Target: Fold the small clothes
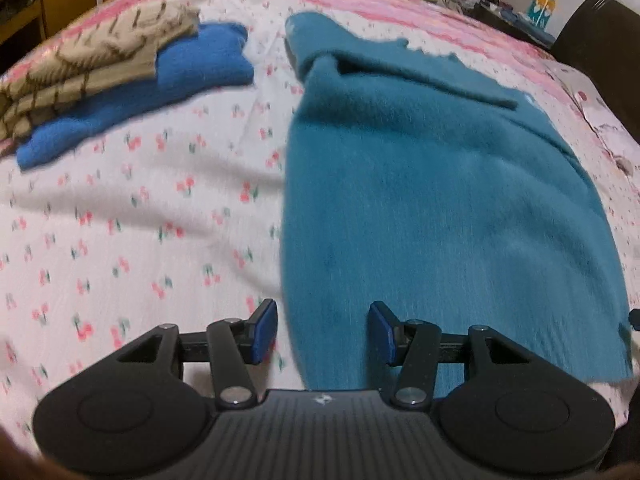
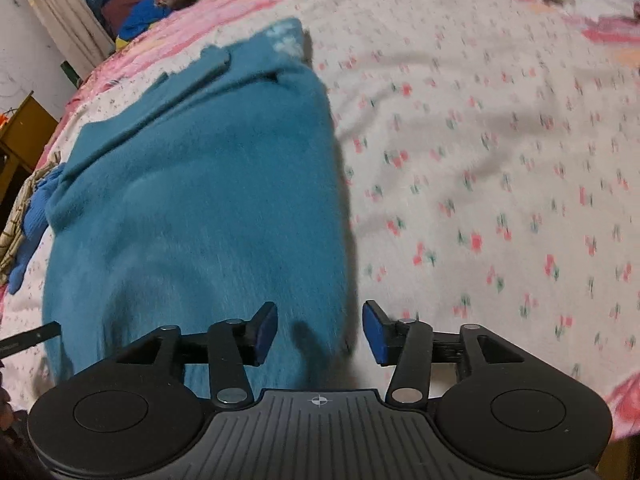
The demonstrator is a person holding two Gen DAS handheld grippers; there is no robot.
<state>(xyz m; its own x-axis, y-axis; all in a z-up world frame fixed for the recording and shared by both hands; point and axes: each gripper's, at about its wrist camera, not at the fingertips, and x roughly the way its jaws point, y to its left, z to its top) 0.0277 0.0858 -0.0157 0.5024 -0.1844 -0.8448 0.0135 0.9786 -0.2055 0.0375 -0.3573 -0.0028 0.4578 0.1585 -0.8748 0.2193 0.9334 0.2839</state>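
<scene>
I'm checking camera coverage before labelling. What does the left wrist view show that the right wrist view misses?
Only the left wrist view shows the left gripper, open, and the beige patterned garment clearly lying on the folded blue one. Only the right wrist view shows the right gripper, open, and the bare floral bedsheet on the sweater's other side. Both show the teal sweater.

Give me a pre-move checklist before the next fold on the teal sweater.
1. Left gripper open, nothing pinched: ok.
2. Right gripper open, nothing pinched: ok.
3. Teal sweater lying flat on the bedsheet: ok.
4. Sleeves folded in across the body: ok.
5. Near hem within both grippers' reach: ok, likely, each hovers over a lower corner.
6. Folded pile apart from the sweater: ok.
</scene>
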